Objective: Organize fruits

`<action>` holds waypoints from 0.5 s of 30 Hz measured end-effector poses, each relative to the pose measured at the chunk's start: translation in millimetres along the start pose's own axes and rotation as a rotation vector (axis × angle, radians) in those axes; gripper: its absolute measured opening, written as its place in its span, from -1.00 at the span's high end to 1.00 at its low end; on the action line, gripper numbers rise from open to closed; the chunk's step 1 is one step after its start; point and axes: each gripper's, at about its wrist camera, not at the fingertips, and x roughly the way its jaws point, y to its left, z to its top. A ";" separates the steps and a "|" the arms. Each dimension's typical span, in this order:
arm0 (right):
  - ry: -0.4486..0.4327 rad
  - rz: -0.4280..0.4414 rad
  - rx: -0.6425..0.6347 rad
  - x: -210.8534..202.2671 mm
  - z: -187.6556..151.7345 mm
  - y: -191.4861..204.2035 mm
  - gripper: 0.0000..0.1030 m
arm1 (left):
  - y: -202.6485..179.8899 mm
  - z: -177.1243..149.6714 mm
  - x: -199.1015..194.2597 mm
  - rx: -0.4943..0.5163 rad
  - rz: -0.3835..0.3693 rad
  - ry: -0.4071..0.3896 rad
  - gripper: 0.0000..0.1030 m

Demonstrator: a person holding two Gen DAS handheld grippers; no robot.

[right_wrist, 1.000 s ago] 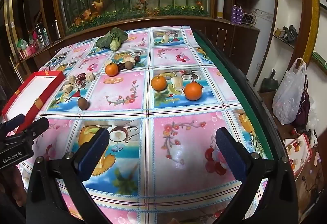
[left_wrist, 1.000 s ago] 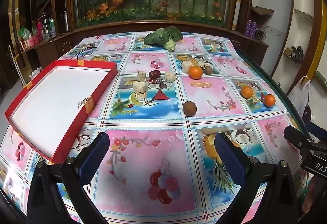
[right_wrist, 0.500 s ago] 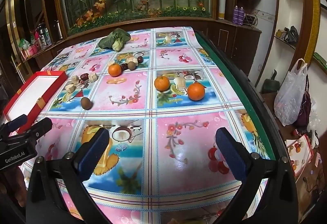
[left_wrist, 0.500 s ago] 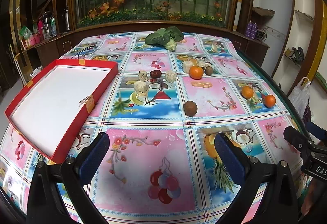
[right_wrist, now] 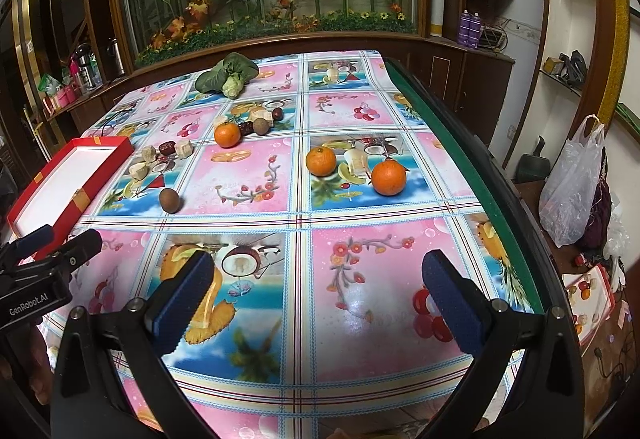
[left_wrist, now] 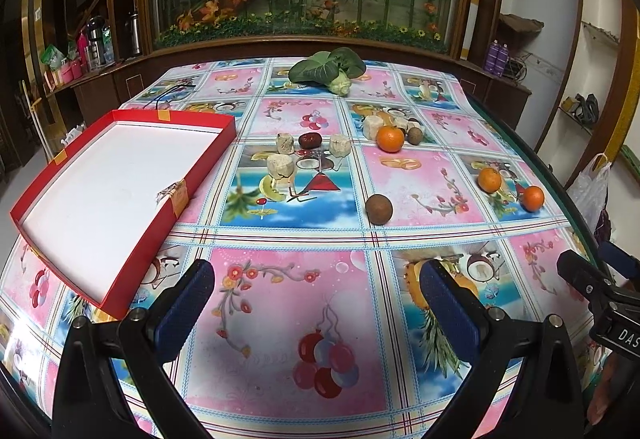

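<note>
Behind the tabletop [left_wrist: 280, 319] stands a glass case of plants; the red tray [left_wrist: 192, 175] lies ahead-left of the left claw [left_wrist: 316, 289], long axis running away leftward. Oranges [right_wrist: 389, 177] sit ahead of the right claw [right_wrist: 318, 285], a brown fruit [left_wrist: 379, 209] ahead of the left. Both claws hang apart and empty; round fruit may roll off if nudged.

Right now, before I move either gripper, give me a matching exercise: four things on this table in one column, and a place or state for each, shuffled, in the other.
Things:
1. red box
2. leafy green vegetable
3. lone brown round fruit
4. right gripper

Places or states:
A. far end of the table, near the glass plant display
B. open, holding nothing
C. left side of the table, nothing inside
D. alone on a pink square, nearest the grippers

Pairs: 1-C, 2-A, 3-D, 4-B
</note>
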 end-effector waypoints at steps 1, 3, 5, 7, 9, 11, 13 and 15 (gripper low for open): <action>-0.001 0.000 0.000 -0.1 0.1 0.0 -1.00 | -0.1 -0.1 -0.2 0.000 -0.001 0.000 -0.98; -0.001 0.001 -0.001 0.9 -0.3 0.4 -1.00 | -0.2 -0.2 -0.2 -0.001 -0.002 0.000 -0.98; 0.001 0.003 -0.001 1.7 -0.4 0.8 -1.00 | -0.3 -0.3 -0.2 0.000 -0.001 -0.001 -0.98; -0.001 0.000 -0.001 0.7 -0.4 1.2 -1.00 | 0.1 -0.2 0.2 -0.002 0.000 0.000 -0.98; -0.001 0.000 -0.002 0.5 -0.1 1.1 -1.00 | 1.0 -0.9 0.1 -0.005 -0.002 0.000 -0.98; -0.001 0.001 0.000 0.4 0.0 1.0 -1.00 | 1.5 -1.5 0.0 -0.004 0.002 -0.001 -0.98; 0.001 0.001 0.000 1.3 -0.3 1.2 -1.00 | 2.0 -1.5 0.0 -0.006 -0.001 0.000 -0.98; 0.001 0.000 0.002 1.0 -0.5 1.5 -1.00 | 3.1 -1.7 0.1 -0.007 0.000 -0.001 -0.98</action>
